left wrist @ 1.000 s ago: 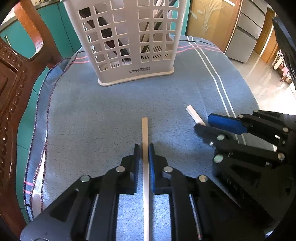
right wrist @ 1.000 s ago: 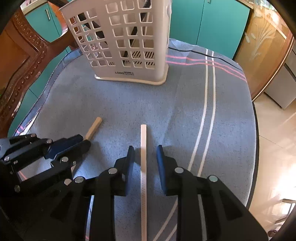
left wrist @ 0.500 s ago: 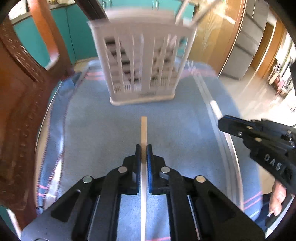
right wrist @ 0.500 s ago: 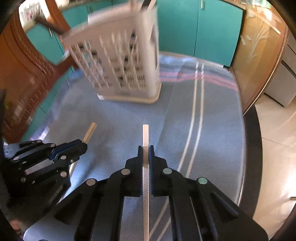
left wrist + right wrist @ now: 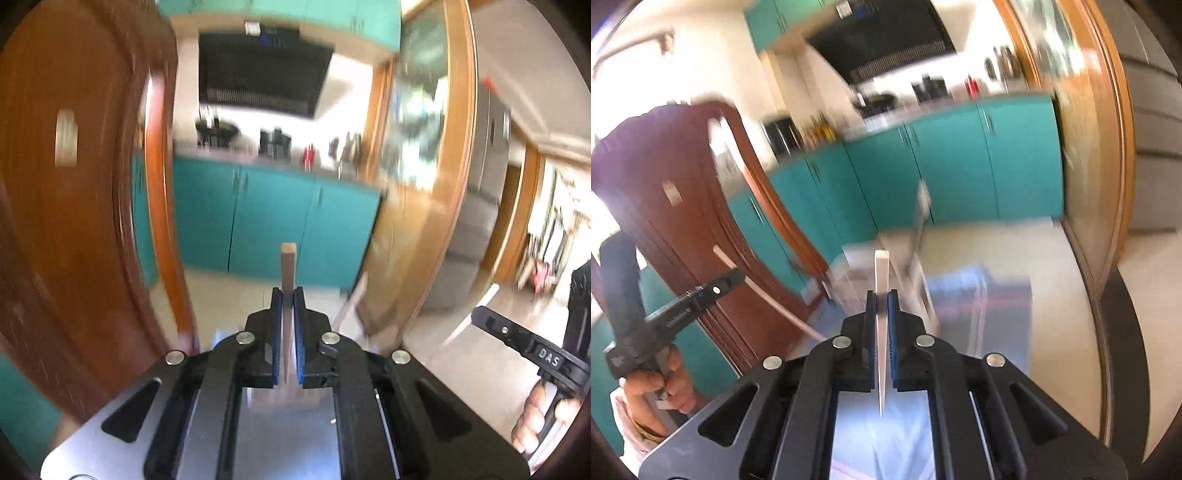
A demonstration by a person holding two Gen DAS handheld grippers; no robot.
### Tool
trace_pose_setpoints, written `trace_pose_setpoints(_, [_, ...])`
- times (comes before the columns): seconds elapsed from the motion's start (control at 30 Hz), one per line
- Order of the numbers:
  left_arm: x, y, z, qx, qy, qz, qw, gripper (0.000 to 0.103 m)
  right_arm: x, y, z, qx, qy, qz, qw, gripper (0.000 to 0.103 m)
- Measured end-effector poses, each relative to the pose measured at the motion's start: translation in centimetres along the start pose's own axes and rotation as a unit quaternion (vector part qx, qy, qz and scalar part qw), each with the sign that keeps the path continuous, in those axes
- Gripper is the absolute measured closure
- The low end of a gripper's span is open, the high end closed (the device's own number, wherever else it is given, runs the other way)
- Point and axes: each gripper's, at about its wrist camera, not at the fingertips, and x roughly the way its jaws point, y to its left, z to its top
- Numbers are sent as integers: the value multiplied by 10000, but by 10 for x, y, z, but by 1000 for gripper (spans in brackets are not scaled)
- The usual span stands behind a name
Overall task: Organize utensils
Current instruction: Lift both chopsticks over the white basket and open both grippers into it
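My left gripper (image 5: 288, 293) is shut on a tan wooden chopstick (image 5: 287, 264) that sticks up past the fingertips; it is raised high and tilted up toward the kitchen. My right gripper (image 5: 882, 295) is shut on a white chopstick (image 5: 881, 271), also lifted. The white utensil basket (image 5: 908, 266) shows blurred just beyond the right gripper, with utensils standing in it. In the left wrist view only a blurred white piece of it (image 5: 280, 395) shows under the fingers. The left gripper (image 5: 733, 277) with its stick appears at left in the right wrist view; the right gripper (image 5: 480, 314) appears at right in the left.
The blue striped tablecloth (image 5: 982, 295) lies below the right gripper. A carved wooden chair (image 5: 74, 221) stands at the left. Teal cabinets (image 5: 266, 218) and a wood-framed glass door (image 5: 424, 184) lie beyond. Both views are motion-blurred.
Both grippers, each shut on its chopstick, have lifted off the table and tilted upward; the views now face the kitchen, and the basket has dropped low in frame.
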Motion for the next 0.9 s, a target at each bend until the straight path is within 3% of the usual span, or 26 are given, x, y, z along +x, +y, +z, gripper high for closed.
trace_pose_setpoints(0.1, [7, -2, 29, -45, -504, 16, 9987, 96, -13, 16, 46, -127, -903, -83, 9958, 96])
trace_pose_setpoints(0.2, [42, -5, 29, 105, -371, 189, 9991, 96, -2, 25, 71, -230, -1337, -390, 9900, 96])
trace_pose_setpoints(0.33, [87, 1, -3, 179, 66, 351, 9992, 96, 47, 24, 64, -398, -1149, -647, 9905, 96])
trace_pose_setpoints(0.47, [115, 8, -32, 274, 418, 473, 9976, 96, 105, 11, 32, -512, -587, -760, 9941, 96])
trace_pose_setpoints(0.57, [125, 14, -44, 268, 556, 553, 9966, 96, 124, 4, 17, -470, -393, -808, 9948, 96])
trace_pose_setpoints(0.63, [124, 19, -47, 206, 552, 542, 9968, 89, 124, 4, 10, -511, -388, -847, 9943, 95])
trace_pose_setpoints(0.67, [119, 21, -49, 154, 531, 525, 9971, 81, 120, 5, 10, -540, -412, -864, 9939, 90])
trace_pose_setpoints(0.77, [86, 29, -49, 0, 382, 469, 9982, 72, 95, 12, 5, -537, -571, -840, 9934, 66])
trace_pose_setpoints(0.8, [70, 31, -52, -65, 332, 442, 9985, 68, 82, 13, 4, -505, -661, -799, 9933, 63])
trace_pose_setpoints(0.83, [52, 33, -56, -114, 300, 418, 9986, 58, 71, 11, 6, -480, -727, -761, 9933, 61])
trace_pose_setpoints(0.87, [36, 36, -62, -153, 273, 399, 9987, 45, 52, 11, 3, -455, -830, -703, 9930, 54])
trace_pose_setpoints(0.9, [16, 39, -73, -212, 243, 424, 9986, 37, 32, 10, -2, -435, -942, -682, 9923, 42])
